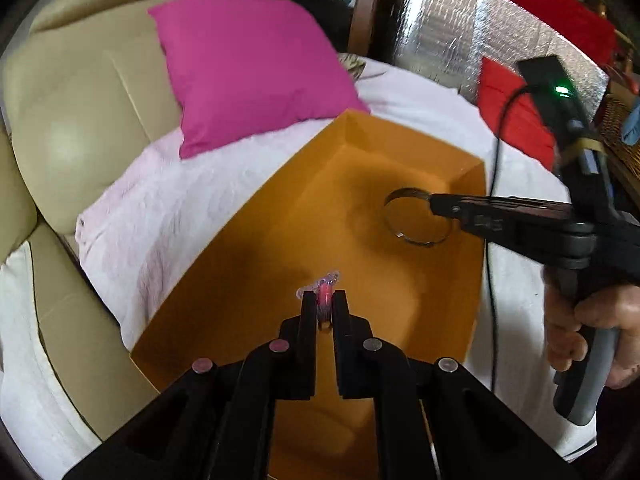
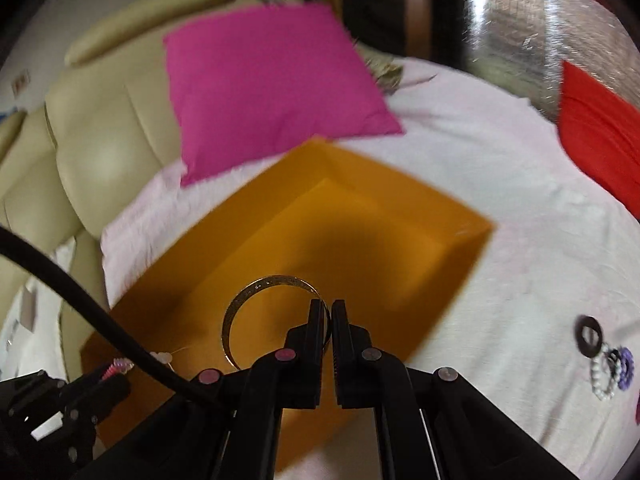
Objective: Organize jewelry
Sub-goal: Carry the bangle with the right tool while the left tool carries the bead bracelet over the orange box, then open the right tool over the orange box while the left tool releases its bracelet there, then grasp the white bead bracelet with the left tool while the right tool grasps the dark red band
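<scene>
White bedding point(image 1: 420, 92) covers a bed beside a cream padded headboard point(image 1: 80, 120), with a pink pillow point(image 1: 248, 64) leaning near its top and an open orange box point(image 1: 248, 280) resting on the cloth. Seen from the left wrist, the left gripper point(image 1: 324, 300) hangs over the box, its fingers pinching a small pink beaded piece point(image 1: 325, 298) that stands on edge between them. From the right, the right gripper point(image 1: 434, 202) reaches in level over the box's far end, clamped on the rim of a gold bangle point(image 1: 416, 216) whose opening faces the camera. A hand point(image 1: 592, 332) grips the tool's handle, where a green light glows. Silver foil sheeting point(image 1: 480, 32) and red fabric point(image 1: 516, 112) stand behind. No writing is legible.

From the right wrist, the right gripper point(image 2: 330, 308) is pressed shut on the bangle point(image 2: 256, 304), which stands upright on its edge above the box point(image 2: 400, 240). Lower left, the left gripper point(image 2: 114, 376) holds the pink piece point(image 2: 116, 368) over the box's near corner. Several small rings and beaded pieces point(image 2: 608, 364) lie on the bedding point(image 2: 500, 280) at right, well apart from the box.
</scene>
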